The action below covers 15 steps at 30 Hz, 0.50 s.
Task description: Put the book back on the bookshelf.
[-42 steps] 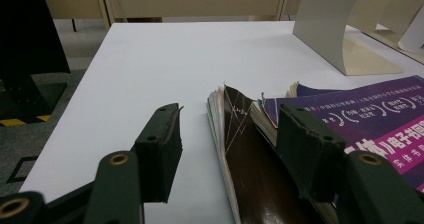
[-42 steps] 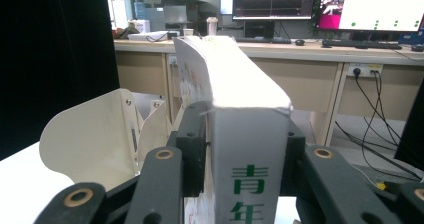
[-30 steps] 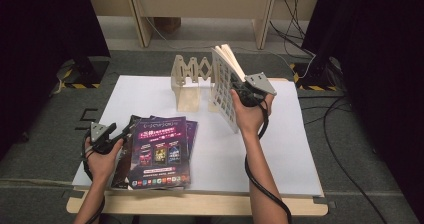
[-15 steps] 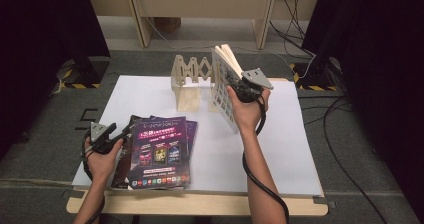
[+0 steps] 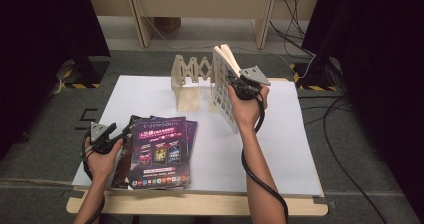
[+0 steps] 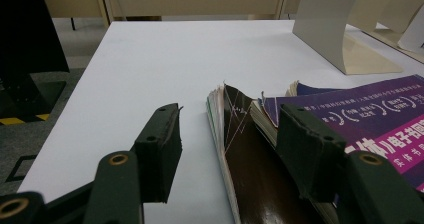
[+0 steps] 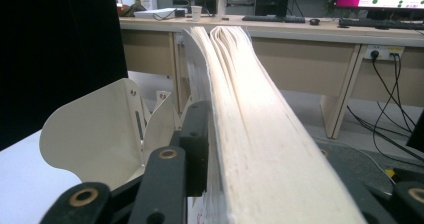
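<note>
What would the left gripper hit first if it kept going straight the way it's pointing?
Probably the stack of magazines: the left gripper stands open, and their near corner lies just ahead between its jaws, though depth is hard to judge.

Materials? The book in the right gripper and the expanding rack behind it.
Book: paper, matte cream; the page block's edges show as fine layered sheets and it bows in the clamp. Rack: likely pale unfinished wood or plywood, with flat, matte scissor slats; painted metal or plastic cannot be ruled out.

One white book (image 5: 223,86) held upright; one folding wooden rack (image 5: 189,73); a stack of magazines (image 5: 159,151) (at least three, exact number hidden); two grippers, left (image 5: 116,140) and right (image 5: 231,78); one desk (image 5: 295,149).
</note>
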Available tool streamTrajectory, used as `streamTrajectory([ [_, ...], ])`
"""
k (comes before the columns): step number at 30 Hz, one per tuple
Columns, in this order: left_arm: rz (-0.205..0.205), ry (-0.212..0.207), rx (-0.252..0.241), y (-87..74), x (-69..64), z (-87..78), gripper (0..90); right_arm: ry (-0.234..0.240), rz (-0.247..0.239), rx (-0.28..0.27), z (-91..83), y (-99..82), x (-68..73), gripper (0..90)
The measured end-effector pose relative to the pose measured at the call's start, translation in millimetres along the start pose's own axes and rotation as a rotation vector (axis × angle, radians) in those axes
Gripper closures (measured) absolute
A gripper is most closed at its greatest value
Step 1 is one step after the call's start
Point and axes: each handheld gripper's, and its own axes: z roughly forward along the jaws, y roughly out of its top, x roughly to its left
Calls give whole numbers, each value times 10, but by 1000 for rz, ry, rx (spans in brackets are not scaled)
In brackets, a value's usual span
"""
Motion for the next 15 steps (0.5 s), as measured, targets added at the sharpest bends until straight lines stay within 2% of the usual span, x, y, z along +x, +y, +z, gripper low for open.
streamTrajectory([
  [5, 1, 0, -1, 0, -1, 0, 426, -10, -4, 10, 2, 12, 12, 741],
  [15, 2, 0, 0, 0, -3, -1, 426, -19, 16, -32, -28, -26, 25, 746],
])
